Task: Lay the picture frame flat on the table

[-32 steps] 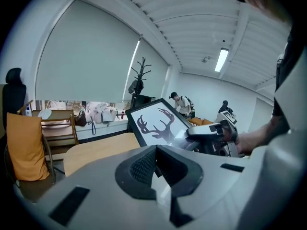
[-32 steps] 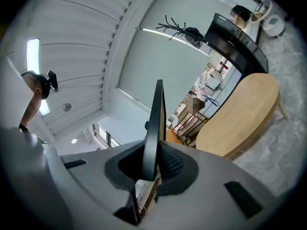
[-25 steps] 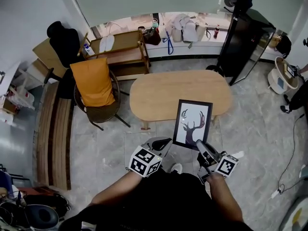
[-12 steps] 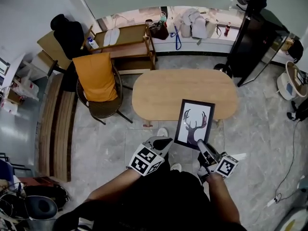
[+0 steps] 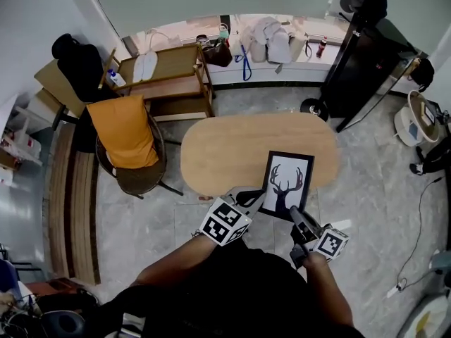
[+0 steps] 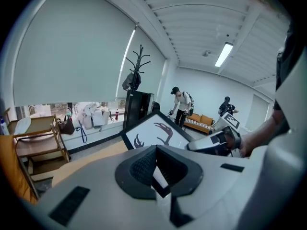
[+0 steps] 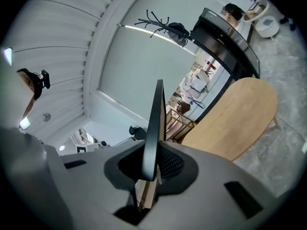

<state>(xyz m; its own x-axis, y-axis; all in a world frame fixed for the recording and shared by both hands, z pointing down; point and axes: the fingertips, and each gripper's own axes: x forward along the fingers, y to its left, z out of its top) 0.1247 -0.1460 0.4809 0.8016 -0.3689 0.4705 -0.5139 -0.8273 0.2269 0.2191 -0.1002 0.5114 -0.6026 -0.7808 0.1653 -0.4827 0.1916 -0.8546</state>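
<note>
The picture frame (image 5: 287,184) is seen as a thin black border around a white sheet that bears a dark deer's head with antlers. It is held off the counter (image 5: 225,150), tilted, over the counter's near edge with its printed face turned up toward the head camera. Its lower right corner is clamped in the right tongs (image 5: 297,218). In the right gripper view the frame (image 7: 154,123) is shown edge-on and upright, with the right tongs (image 7: 154,150) pressed on it from both sides. The left tongs (image 5: 255,197) are found just beside the frame's lower left edge. Whether they touch it cannot be told. In the left gripper view the left tongs (image 6: 156,150) are seen drawn together with nothing between them, and the frame (image 6: 154,132) is seen just beyond their tips. One frame, one oval wooden counter and two tongs are counted. One chair (image 5: 127,136) with an orange cushion is placed at the counter's left end, and one wooden shelf (image 5: 165,83) stands behind it. One coat stand (image 6: 138,66) is seen against the window blind. Two people are made out far back in the left gripper view, one person (image 6: 182,103) standing and a second person (image 6: 225,105) further right.
</note>
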